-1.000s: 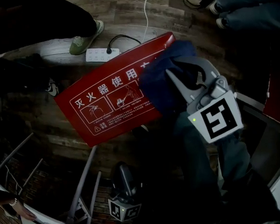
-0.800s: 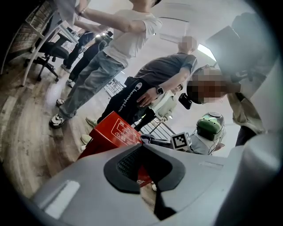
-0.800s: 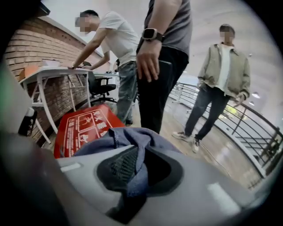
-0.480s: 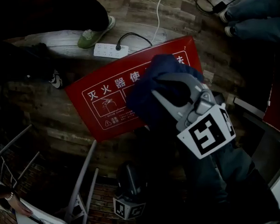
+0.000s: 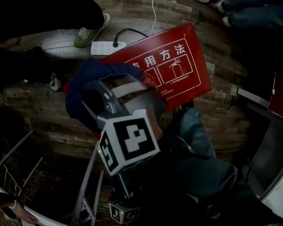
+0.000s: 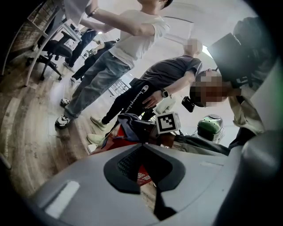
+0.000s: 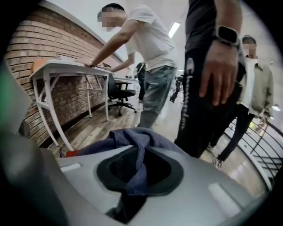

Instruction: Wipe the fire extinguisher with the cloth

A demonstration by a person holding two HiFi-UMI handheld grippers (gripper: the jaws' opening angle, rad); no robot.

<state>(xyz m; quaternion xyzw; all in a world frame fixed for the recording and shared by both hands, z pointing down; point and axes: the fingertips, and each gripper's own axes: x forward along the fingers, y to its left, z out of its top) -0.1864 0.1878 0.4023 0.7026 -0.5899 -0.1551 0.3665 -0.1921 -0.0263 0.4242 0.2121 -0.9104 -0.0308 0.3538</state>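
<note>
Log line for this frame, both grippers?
right gripper: shut on blue cloth, over red fire-extinguisher instruction panel | left gripper: open, empty

Wood-plank floor [image 5: 42,115], worn and dark. A white power strip [image 5: 108,47] lies flat on it, with a black cord [image 5: 130,29] and a white cord [image 5: 153,10] trailing over the planks. A green shoe [image 5: 87,35] stands just beside the strip.
</note>
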